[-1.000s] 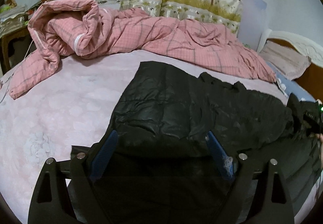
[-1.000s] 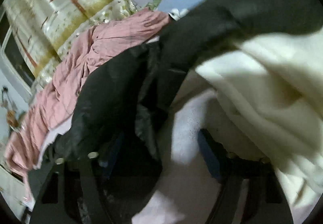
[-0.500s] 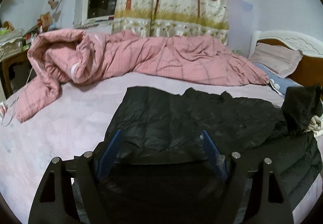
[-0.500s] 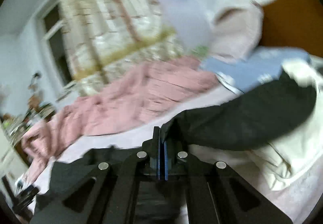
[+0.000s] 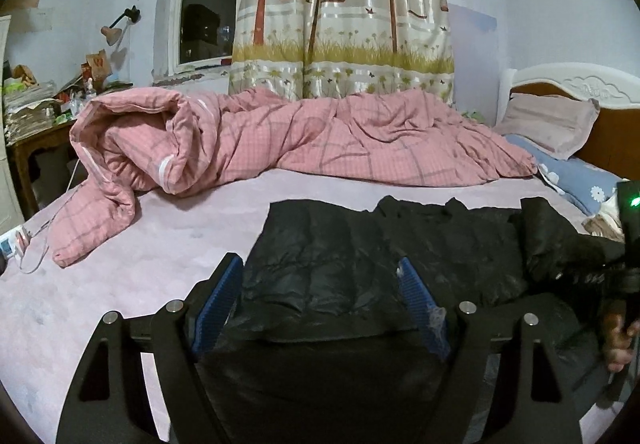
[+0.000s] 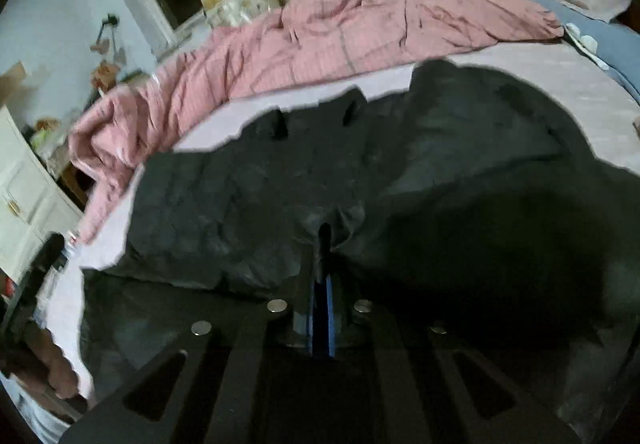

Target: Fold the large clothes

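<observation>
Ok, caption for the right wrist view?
Right gripper pinching a fold of the black jacket over the bed.

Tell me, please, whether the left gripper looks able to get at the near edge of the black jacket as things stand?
Probably yes: the left gripper is open, the black jacket lies right ahead, nothing between.

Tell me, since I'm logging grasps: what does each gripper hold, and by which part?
The right gripper pinches a fold of the black padded jacket; which part is unclear. The left gripper is open over the jacket, holding nothing.
</observation>
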